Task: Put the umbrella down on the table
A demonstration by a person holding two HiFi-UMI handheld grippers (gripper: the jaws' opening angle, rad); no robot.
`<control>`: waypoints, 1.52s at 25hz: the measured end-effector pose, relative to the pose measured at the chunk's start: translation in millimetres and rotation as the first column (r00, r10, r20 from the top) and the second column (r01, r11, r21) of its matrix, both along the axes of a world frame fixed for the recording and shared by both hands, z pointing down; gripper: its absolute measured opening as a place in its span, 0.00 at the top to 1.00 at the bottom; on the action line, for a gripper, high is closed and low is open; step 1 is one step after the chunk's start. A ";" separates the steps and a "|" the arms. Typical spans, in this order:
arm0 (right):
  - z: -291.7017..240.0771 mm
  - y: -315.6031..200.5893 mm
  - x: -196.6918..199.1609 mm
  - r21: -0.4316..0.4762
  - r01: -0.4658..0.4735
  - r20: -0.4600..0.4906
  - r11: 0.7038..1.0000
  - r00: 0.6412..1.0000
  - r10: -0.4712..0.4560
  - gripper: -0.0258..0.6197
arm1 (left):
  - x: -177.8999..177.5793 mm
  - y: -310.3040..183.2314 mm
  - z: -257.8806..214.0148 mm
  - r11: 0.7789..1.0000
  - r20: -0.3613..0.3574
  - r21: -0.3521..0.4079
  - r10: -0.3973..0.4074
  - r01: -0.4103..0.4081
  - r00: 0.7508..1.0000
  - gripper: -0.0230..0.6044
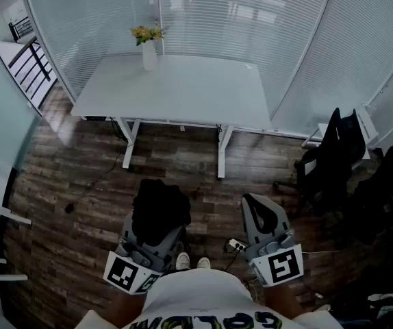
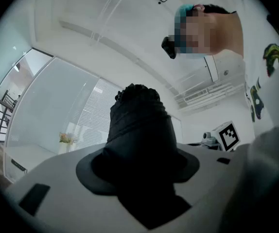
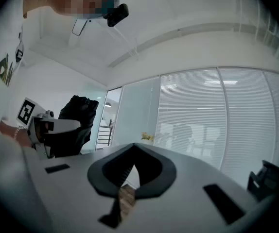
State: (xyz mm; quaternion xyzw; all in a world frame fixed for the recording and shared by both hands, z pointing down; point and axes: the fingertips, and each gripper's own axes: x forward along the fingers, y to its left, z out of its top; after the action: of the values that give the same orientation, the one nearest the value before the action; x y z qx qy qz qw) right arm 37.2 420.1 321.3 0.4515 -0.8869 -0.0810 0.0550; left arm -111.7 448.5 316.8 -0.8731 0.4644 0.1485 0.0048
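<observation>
Umbrella [image 1: 159,210] location: off the table, carried in the air above the wooden floor [image 1: 66,184], close to the person's body. Folded into a black bundle; protrudes forward past the jaws of the left gripper [image 2: 138,176].

Left gripper state: jaws spread wide and clamped on the umbrella's lower part, bundle filling the gap between them.

Right gripper [image 3: 131,152] state: jaws pressed together at the tips, nothing held, only a sliver of floor visible through the slot. Held beside the left gripper, apart from the umbrella.

Table [image 1: 203,94]: white, ahead of the person, well apart from both grippers, with a strip of floor between. Vase with flowers [image 1: 148,55] near the far edge, left of centre. Black chairs [image 1: 333,156] off to the right.

Task progress, as judged: umbrella secured in the left gripper; set-down not yet started. Remaining: approach the table, lower the umbrella onto a bare area away from the vase, open the left gripper, withdraw.
</observation>
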 end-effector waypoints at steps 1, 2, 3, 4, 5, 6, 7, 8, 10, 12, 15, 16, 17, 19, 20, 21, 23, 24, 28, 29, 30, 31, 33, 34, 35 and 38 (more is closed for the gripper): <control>-0.1 -0.6 -3.1 0.002 -0.003 -0.002 1.000 1.000 0.003 0.95 | -4.2 -0.2 0.3 1.000 0.000 -0.002 0.000 0.000 1.000 0.55; -0.2 -1.2 -6.5 0.003 -0.006 -0.002 1.000 1.000 0.006 0.95 | -8.5 -0.4 0.5 1.000 0.001 -0.004 -0.001 0.001 1.000 0.55; -0.3 -1.5 -10.3 0.002 -0.008 0.000 1.000 1.000 0.008 0.95 | -13.1 -0.4 0.6 1.000 0.001 -0.005 -0.002 0.002 1.000 0.55; -0.8 -1.8 -14.6 0.001 -0.009 0.005 1.000 1.000 0.009 0.95 | -18.1 -0.4 0.7 1.000 0.000 -0.006 -0.003 0.003 1.000 0.55; -2.0 -2.0 -19.3 0.003 -0.009 0.013 1.000 1.000 0.009 0.95 | -23.4 -0.3 0.8 1.000 -0.002 -0.007 -0.004 0.004 1.000 0.55; -3.5 -2.3 -24.1 0.005 -0.009 0.024 1.000 1.000 0.009 0.95 | -28.7 -0.3 1.1 1.000 -0.004 -0.007 -0.005 0.005 1.000 0.55; -4.8 -2.8 -28.6 0.007 -0.010 0.035 1.000 0.999 0.009 0.95 | -33.8 -0.5 1.8 1.000 -0.007 -0.008 -0.007 0.007 1.000 0.55; -5.3 -3.1 -32.6 0.008 -0.011 0.042 1.000 0.999 0.011 0.95 | -38.3 -0.5 3.0 1.000 -0.008 -0.009 -0.008 0.008 1.000 0.55; -3.6 -3.3 -39.2 0.006 -0.017 0.045 1.000 0.999 0.016 0.95 | -46.0 -0.2 6.4 1.000 -0.009 -0.015 -0.007 0.007 1.000 0.55; -0.7 -4.0 -46.1 0.007 -0.022 0.041 1.000 0.999 0.022 0.95 | -54.5 -0.7 9.4 1.000 -0.011 -0.019 -0.008 0.008 1.000 0.55; 3.7 -7.7 -55.2 0.005 -0.027 0.035 1.000 0.999 0.027 0.95 | -66.1 -5.4 14.1 1.000 -0.014 -0.028 -0.010 0.010 1.000 0.55; 5.1 -9.6 -56.6 0.002 -0.029 0.035 1.000 0.999 0.029 0.95 | -68.2 -7.1 15.4 0.999 -0.015 -0.031 -0.010 0.009 1.000 0.55; 6.6 -12.2 -57.5 0.000 -0.032 0.035 0.999 0.999 0.032 0.95 | -69.7 -8.8 16.7 0.999 -0.015 -0.032 -0.008 0.008 1.000 0.55; 10.0 -19.9 -59.2 -0.001 -0.036 0.038 0.999 0.999 0.036 0.95 | -71.3 -14.6 19.0 0.999 -0.014 -0.031 -0.005 0.005 1.000 0.55; 11.5 -25.1 -60.3 -0.001 -0.035 0.039 0.999 0.999 0.035 0.95 | -71.6 -19.2 20.1 0.999 -0.013 -0.031 -0.006 0.006 1.000 0.55; 12.3 -30.6 -61.0 -0.001 -0.033 0.041 0.999 0.999 0.033 0.95 | -71.4 -24.7 21.2 0.999 -0.012 -0.033 -0.008 0.008 1.000 0.55; 11.7 -43.6 -59.9 0.005 -0.028 0.040 1.000 0.999 0.027 0.95 | -68.8 -37.5 22.2 0.999 -0.015 -0.037 -0.012 0.011 1.000 0.55; 10.9 -51.6 -57.9 0.009 -0.027 0.039 1.000 0.999 0.027 0.95 | -66.5 -45.0 22.1 0.999 -0.017 -0.038 -0.011 0.010 1.000 0.55; 11.3 -92.9 -44.4 0.014 -0.024 0.040 1.000 0.999 0.023 0.95 | -51.7 -82.0 19.2 0.999 -0.014 -0.034 -0.003 0.002 1.000 0.55; 11.1 -104.1 -40.8 0.014 -0.022 0.040 1.000 0.999 0.021 0.95 | -48.0 -93.0 18.1 0.999 -0.011 -0.032 -0.005 0.004 1.000 0.55; 10.1 -115.4 -36.9 0.016 -0.020 0.041 1.000 0.999 0.019 0.95 | -44.3 -104.8 16.9 0.999 -0.009 -0.031 -0.007 0.006 1.000 0.55; 8.8 -127.1 -32.3 0.019 -0.019 0.042 1.000 0.999 0.018 0.95 | -40.4 -117.3 15.6 0.999 -0.009 -0.031 -0.008 0.008 1.000 0.55; 6.6 -153.1 -20.5 0.024 -0.020 0.044 1.000 0.999 0.019 0.95 | -30.4 -144.1 12.6 0.999 -0.010 -0.030 -0.011 0.011 1.000 0.55; 6.2 -167.2 -13.6 0.024 -0.022 0.047 0.999 0.999 0.020 0.95 | -24.3 -158.3 11.0 0.999 -0.008 -0.029 -0.013 0.013 1.000 0.55; 5.8 -181.2 -6.8 0.025 -0.021 0.053 0.999 0.998 0.019 0.95 | -17.7 -172.4 9.6 0.999 -0.006 -0.029 -0.015 0.014 1.000 0.55; 1.2 -220.8 13.3 0.028 -0.019 0.063 0.999 0.998 0.017 0.95 | 2.8 -211.3 6.6 0.999 0.000 -0.032 -0.013 0.013 1.000 0.55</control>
State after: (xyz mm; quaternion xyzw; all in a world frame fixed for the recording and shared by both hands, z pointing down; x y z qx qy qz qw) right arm 50.6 199.3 322.5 0.4624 -0.8829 -0.0790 0.0214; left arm -108.9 237.3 323.5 -0.8701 0.4722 0.1413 -0.0083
